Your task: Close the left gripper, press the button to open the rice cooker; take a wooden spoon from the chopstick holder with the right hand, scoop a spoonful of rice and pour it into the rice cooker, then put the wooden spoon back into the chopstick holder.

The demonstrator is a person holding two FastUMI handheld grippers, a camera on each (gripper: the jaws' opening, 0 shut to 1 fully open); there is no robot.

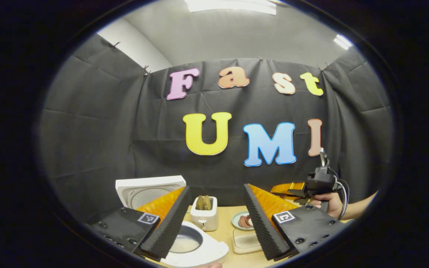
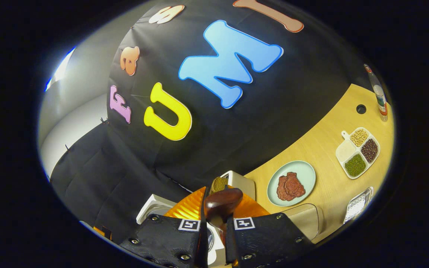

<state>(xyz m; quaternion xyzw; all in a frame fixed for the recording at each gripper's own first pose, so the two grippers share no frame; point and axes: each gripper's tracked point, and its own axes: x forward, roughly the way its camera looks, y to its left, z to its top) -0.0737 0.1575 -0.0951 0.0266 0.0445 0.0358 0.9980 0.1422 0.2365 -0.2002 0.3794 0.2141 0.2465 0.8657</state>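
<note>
Nearest in the right gripper view, the right claw is clamped on a wooden spoon, its two black ribbed fingers pressed against the handle. The dark, smooth, rounded bowl of the spoon rises just past the fingertips. The whole view is tilted, so the spoon is probably tipped too. Whether rice lies in the bowl cannot be told. If it does, a tilt like this could spill grains onto the bench before they reach the pot.

In the left gripper view, the left claw stands wide apart, holding nothing, its black foam-ridged fingers backed with orange plastic. Between and below them sits the white rice cooker at the near edge of the pale wooden bench. Its lid is raised, and pale rice shows in the round pot. A careless swing could knock that upright lid.

Behind it stands a white toaster with bread in its slots. Right of that lies a round pale-green plate of reddish meat. Farther along, toward the far edge, rests a white four-part dish of beans and grains.
</note>
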